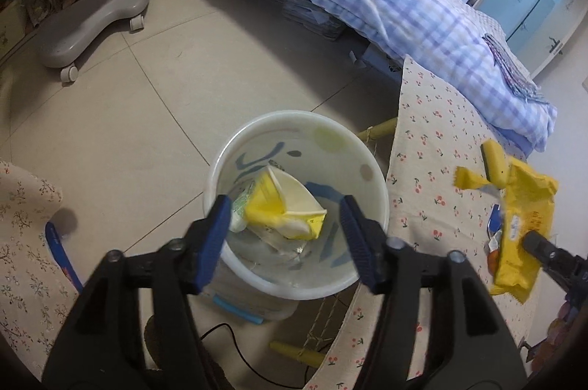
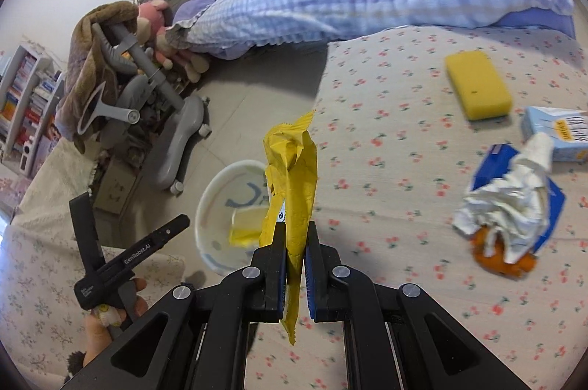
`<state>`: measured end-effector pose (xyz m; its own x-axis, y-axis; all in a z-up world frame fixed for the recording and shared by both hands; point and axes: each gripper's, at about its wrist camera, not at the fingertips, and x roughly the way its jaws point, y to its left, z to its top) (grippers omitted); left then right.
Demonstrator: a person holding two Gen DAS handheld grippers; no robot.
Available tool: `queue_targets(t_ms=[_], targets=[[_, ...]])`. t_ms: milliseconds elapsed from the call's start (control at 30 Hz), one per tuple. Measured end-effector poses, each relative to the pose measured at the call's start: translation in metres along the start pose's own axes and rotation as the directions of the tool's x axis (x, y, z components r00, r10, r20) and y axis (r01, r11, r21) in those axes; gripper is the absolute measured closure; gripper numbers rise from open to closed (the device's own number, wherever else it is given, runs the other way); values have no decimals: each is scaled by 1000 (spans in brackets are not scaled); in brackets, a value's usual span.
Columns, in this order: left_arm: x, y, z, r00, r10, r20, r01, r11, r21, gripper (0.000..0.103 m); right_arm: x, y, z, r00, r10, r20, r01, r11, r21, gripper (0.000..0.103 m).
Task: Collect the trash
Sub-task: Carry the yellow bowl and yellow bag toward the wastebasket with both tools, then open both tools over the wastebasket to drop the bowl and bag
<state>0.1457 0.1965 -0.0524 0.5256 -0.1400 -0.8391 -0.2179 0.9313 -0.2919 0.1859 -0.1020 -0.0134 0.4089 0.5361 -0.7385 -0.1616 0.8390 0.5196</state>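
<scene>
I am looking down at a bench (image 2: 386, 140) draped in a cloth printed with small red cherries. Lying on it are a yellow sponge (image 2: 477, 89), a pale blue carton (image 2: 558, 133), and a crumpled white tissue (image 2: 503, 202) resting over a blue packet (image 2: 494, 158) and something orange (image 2: 492, 257). Beside the bench, the tiled floor (image 1: 121, 125) is carrying a white bin (image 1: 375, 177) and a grey wheeled chair base (image 1: 84, 26).

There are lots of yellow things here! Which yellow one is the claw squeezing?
The crinkly yellow wrapper, pinched upright in the right gripper. The yellow sponge lies untouched on the cherry tablecloth, and the yellow cup is already in the bin.
</scene>
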Motion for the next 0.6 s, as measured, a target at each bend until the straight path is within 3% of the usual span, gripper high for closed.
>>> queue_targets(t_ms=[33, 167, 400, 600], targets=[[-2, 2, 0, 1000, -2, 0, 2, 1000, -8, 27, 5, 5, 0, 1000, 4, -5, -4, 1000, -3, 94], [-6, 13, -2, 999, 22, -28, -22, 999, -31, 20, 36, 25, 0, 999, 18, -37, -19, 1000, -17, 94], [-14, 30, -10, 992, 122, -39, -123, 992, 0, 18, 78, 42, -1, 996, 33, -77, -34, 999, -15, 93], [-21, 43, -16, 988, 149, -47, -148, 989, 30, 18, 103, 53, -4, 995, 35, -98, -38, 999, -24, 92]])
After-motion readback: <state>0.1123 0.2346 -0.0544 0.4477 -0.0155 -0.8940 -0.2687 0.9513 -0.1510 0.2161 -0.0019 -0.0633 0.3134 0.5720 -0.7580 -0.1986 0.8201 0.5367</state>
